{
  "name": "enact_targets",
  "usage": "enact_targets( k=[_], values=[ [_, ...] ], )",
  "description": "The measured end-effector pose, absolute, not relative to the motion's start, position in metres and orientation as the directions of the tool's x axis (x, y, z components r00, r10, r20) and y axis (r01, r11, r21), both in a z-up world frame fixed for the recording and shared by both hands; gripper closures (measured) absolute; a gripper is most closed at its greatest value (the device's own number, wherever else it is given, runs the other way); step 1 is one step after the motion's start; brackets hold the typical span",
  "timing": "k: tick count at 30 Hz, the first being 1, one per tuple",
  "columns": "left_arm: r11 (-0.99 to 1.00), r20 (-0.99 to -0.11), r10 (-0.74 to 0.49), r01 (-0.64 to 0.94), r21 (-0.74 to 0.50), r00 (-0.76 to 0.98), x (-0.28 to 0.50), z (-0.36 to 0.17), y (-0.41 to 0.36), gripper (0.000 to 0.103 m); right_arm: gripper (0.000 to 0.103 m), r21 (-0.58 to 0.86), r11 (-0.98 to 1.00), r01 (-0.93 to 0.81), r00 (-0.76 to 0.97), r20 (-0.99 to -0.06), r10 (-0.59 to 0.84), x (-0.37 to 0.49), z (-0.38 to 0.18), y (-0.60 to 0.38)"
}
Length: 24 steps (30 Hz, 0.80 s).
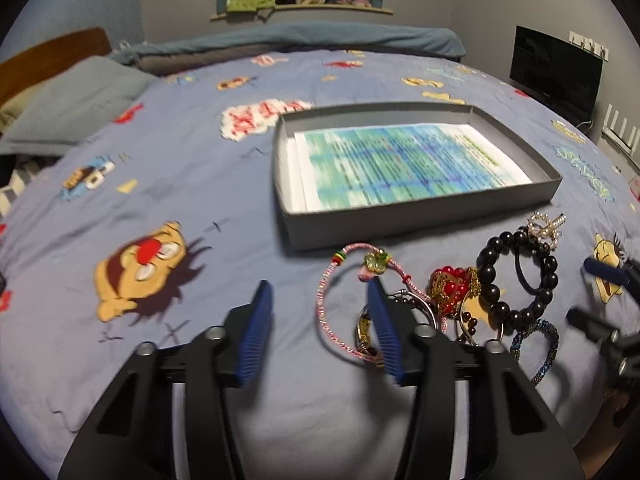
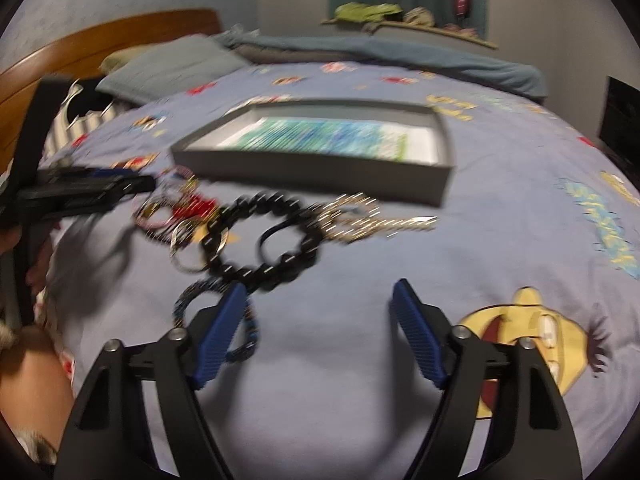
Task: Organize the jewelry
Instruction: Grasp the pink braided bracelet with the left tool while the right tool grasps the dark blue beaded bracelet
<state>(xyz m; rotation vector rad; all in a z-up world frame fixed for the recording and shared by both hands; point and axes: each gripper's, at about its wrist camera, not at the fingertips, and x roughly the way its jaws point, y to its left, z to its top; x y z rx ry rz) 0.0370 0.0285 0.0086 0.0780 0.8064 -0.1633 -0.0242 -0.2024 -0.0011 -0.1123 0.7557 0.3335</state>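
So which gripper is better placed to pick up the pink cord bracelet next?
Probably the left gripper: open, and the pink cord bracelet lies just ahead, beside its right finger. The right gripper, also open, sits nearer the blue beaded bracelet.

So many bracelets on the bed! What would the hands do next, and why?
Probably ease the open left gripper rightward over the pink cord bracelet: it lies nearest, beside its right finger, and the grey box behind holds no jewelry yet.
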Motion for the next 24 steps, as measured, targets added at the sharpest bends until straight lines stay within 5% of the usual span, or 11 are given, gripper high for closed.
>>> enact_targets(
  k=[5, 11, 15, 24],
  values=[
    [0.986, -0.736, -0.123, 0.169, -0.012, 0.665, 0.042, -0.003, 0.029, 0.082, 0.056, -0.01, 0.913, -0.407, 0.645, -0.712, 0.279, -0.029, -0.011, -0.183],
    [0.985, -0.732, -0.134, 0.17, -0.026, 0.668, 0.04, -0.005, 0.033, 0.095, 0.073, -0.012, 0.889, -0.458, 0.609, -0.733, 0.304, -0.03, -0.019, -0.171],
    [0.982, -0.732, -0.153, 0.186, -0.037, 0.663, 0.038, -0.005, 0.033, 0.099, 0.094, -0.008, 0.883, -0.47, 0.587, -0.749, 0.306, -0.029, -0.021, -0.168],
    [0.974, -0.656, -0.176, 0.225, -0.011, 0.734, 0.017, 0.029, 0.025, 0.1, 0.096, 0.019, 0.883, -0.469, 0.622, -0.703, 0.345, -0.039, -0.003, -0.178]
  ],
)
